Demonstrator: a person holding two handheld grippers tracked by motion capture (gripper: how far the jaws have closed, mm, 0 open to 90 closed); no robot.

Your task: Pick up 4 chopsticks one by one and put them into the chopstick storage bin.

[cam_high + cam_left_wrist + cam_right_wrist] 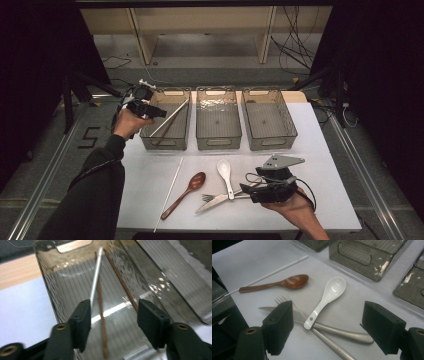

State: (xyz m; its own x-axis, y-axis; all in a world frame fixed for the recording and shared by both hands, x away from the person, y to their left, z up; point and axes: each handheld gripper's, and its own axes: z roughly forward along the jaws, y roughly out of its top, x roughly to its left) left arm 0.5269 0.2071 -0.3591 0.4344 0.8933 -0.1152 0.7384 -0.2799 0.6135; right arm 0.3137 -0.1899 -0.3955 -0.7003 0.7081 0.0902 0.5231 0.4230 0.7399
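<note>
My left gripper [152, 111] [113, 308] hovers open at the left edge of the left bin [165, 143] [48, 287]. Inside the bin a white chopstick [172, 116] [96, 275] leans toward the far corner, free of the jaws, and two brown chopsticks [101, 315] lie on the floor. My right gripper [248, 190] [328, 312] stands open low over a white ceramic spoon [226, 175] [329, 295] that rests across a metal knife [216, 201] [342, 332] and fork [280, 300]. A wooden spoon [186, 192] [284, 282] and a second white chopstick [172, 187] [274, 268] lie to the left.
A middle bin [218, 143] and a right bin [272, 143] stand in the row behind the cutlery, both without contents. The white table ends just in front of my right hand. Dark stands and cables surround the table.
</note>
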